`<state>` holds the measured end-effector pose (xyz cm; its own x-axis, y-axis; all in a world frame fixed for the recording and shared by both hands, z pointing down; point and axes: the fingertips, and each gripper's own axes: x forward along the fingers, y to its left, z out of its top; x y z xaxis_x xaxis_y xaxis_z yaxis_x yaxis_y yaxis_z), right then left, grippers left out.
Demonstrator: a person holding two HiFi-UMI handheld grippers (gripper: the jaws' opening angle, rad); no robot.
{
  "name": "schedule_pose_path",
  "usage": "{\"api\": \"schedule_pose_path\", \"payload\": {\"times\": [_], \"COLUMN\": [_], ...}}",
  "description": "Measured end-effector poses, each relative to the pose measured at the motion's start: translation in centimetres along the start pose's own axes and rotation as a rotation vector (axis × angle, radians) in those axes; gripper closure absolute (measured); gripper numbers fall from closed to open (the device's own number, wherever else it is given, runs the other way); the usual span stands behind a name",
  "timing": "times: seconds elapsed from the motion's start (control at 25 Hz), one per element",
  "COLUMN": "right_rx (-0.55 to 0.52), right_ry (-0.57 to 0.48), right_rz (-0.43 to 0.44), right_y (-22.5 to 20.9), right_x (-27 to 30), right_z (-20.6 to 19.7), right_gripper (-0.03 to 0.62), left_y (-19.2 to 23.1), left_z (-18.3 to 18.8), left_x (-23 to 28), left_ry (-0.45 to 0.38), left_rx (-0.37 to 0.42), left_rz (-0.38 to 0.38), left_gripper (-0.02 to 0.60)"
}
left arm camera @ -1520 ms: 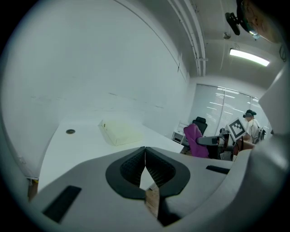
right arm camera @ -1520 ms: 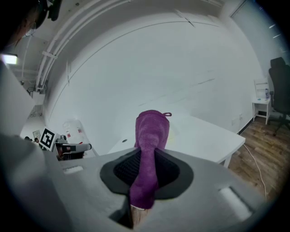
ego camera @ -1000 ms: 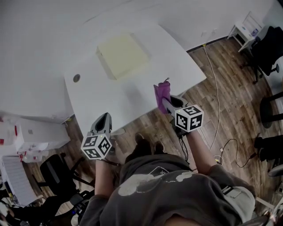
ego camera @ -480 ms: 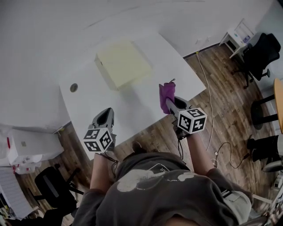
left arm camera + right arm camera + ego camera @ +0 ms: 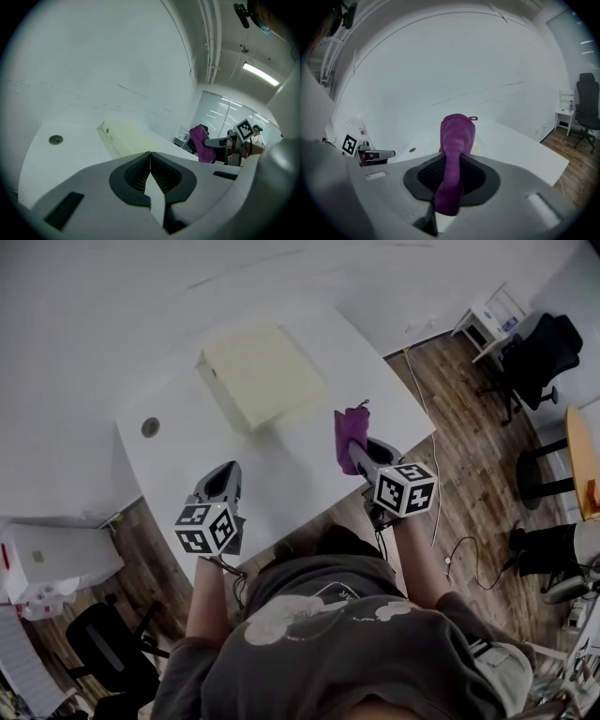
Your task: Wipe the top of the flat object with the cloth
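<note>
Judging from how things lay, the wiping had not begun yet. The white table (image 5: 281,460) carried only the pale yellow flat object (image 5: 262,371), which lay toward the far side, and nothing touched its top. The purple cloth (image 5: 350,430) was in the air over the near right part of the table, well apart from the flat object and closer to the person. The right gripper (image 5: 452,161) had its jaws clamped on the cloth, so that a folded end stood up beyond the jaws and a short end hung out behind them. The left gripper (image 5: 150,157) hovered over the near left edge of the table, its jaws pressed together with nothing between them. A small round hole (image 5: 150,427) showed in the table, left of the flat object. The cloth was in hand, then; bringing it to the flat object, laying it on the top and rubbing across it were all left to do.
</note>
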<state>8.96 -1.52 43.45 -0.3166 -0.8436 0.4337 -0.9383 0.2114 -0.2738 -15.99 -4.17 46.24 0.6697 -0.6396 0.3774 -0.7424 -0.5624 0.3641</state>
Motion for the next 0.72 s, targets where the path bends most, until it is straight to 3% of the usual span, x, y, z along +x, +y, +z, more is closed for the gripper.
{"api": "schedule_pose_path", "payload": {"times": [0.32,0.72], "right_rx": [-0.011,-0.049], "right_ry": [0.035,0.063], "right_rz": [0.066,0.198], "right_y": [-1.0,-5.7], "right_x": [3.8,11.2], "right_z": [1.1,6.3], "right_gripper": [0.522,0.522], "left_y": [0.2,1.4], "left_z": [0.0,2.0], "left_x": [2.6,7.6], "left_ry": [0.016,0.024], "left_rx": [-0.025,-0.055], "left_rz": [0.035,0.169], "left_gripper": [0.584,0.584]}}
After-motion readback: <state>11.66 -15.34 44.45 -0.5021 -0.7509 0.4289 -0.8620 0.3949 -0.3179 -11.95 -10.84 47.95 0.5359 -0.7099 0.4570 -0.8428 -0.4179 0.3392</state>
